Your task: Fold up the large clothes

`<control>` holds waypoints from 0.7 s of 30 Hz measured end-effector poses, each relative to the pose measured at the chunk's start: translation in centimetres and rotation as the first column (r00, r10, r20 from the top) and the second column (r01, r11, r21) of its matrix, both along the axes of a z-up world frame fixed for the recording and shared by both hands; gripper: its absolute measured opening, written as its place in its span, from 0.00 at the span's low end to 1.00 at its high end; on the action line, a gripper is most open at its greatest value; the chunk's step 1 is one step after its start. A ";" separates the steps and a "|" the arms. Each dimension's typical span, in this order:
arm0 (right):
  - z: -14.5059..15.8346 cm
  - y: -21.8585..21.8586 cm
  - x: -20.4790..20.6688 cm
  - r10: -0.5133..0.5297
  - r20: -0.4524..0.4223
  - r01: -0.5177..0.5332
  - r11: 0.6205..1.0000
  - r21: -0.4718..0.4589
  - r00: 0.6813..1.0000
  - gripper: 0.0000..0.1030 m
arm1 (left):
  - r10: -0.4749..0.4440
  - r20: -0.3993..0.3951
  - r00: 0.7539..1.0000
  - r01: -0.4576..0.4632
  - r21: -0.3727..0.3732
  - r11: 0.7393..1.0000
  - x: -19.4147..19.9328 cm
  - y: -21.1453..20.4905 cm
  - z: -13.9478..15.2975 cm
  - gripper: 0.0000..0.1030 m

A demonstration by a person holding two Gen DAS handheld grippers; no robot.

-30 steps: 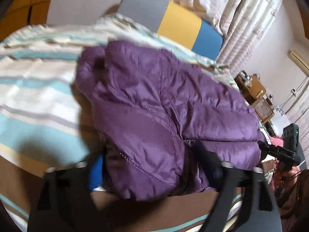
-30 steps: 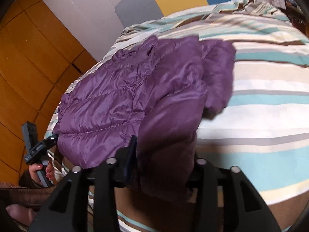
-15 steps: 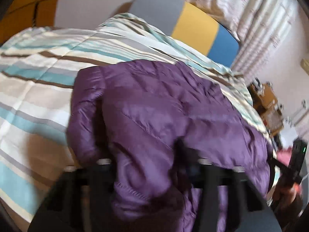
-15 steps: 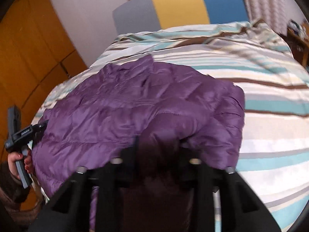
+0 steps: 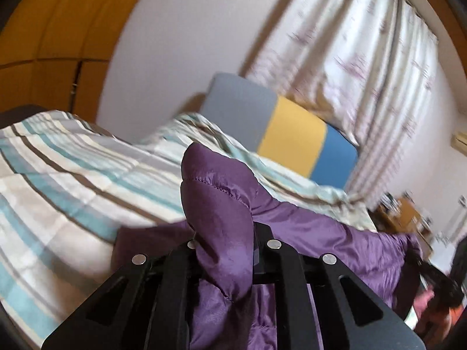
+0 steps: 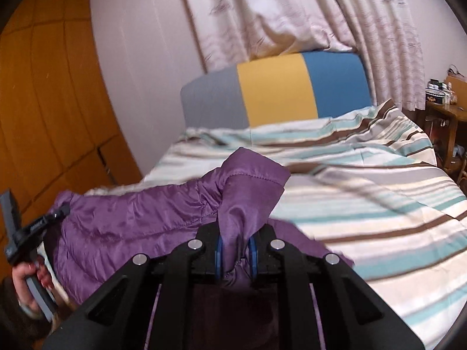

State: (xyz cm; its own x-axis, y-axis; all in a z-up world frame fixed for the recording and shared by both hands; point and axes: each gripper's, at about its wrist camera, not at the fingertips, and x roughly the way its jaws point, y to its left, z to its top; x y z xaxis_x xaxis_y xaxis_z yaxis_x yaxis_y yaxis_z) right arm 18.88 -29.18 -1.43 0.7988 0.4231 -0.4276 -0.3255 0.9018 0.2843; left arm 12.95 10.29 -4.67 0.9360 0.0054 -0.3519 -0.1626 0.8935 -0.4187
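A purple quilted jacket [image 5: 335, 233] is stretched between my two grippers above a striped bed cover [image 5: 73, 180]. My left gripper [image 5: 224, 250] is shut on one bunched end of the jacket, which stands up between its jaws. My right gripper [image 6: 236, 250] is shut on the other end of the jacket [image 6: 131, 218], with a fold of fabric pinched between its blue pads [image 6: 219, 252]. In the right wrist view the left gripper and the hand holding it [image 6: 26, 265] show at the far left. The lower part of the jacket hangs out of sight.
The bed cover [image 6: 364, 198] fills the area ahead. A grey, yellow and blue headboard [image 6: 274, 93] stands at the far end, with curtains [image 6: 292, 14] behind. Orange wooden wardrobe doors [image 6: 52, 102] are at left; a wooden side table [image 6: 443, 116] with items is at right.
Both grippers have lifted their ends of the jacket up off the bed. The views have tilted upward from the bed surface to the headboard and curtains.
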 end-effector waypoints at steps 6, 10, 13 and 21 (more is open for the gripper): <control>-3.0 2.1 5.1 -0.092 0.039 0.094 0.994 -0.056 0.995 0.12 | 0.074 -0.015 0.997 -0.073 0.052 0.996 5.3 -1.1 -1.6 0.12; -6.6 2.5 8.1 -0.129 0.006 0.129 0.985 -0.115 0.992 0.12 | 0.080 -0.049 0.996 -0.073 0.135 0.988 7.9 -1.8 -3.5 0.12; -9.7 2.6 9.8 -0.146 -0.044 0.137 0.978 -0.156 0.988 0.14 | 0.096 -0.097 0.991 -0.075 0.198 0.977 9.3 -2.3 -5.7 0.12; -15.0 3.7 13.9 -0.170 -0.261 0.098 0.959 -0.267 0.950 0.30 | 0.039 -0.342 0.939 -0.019 0.061 0.998 13.6 -0.1 -10.9 0.17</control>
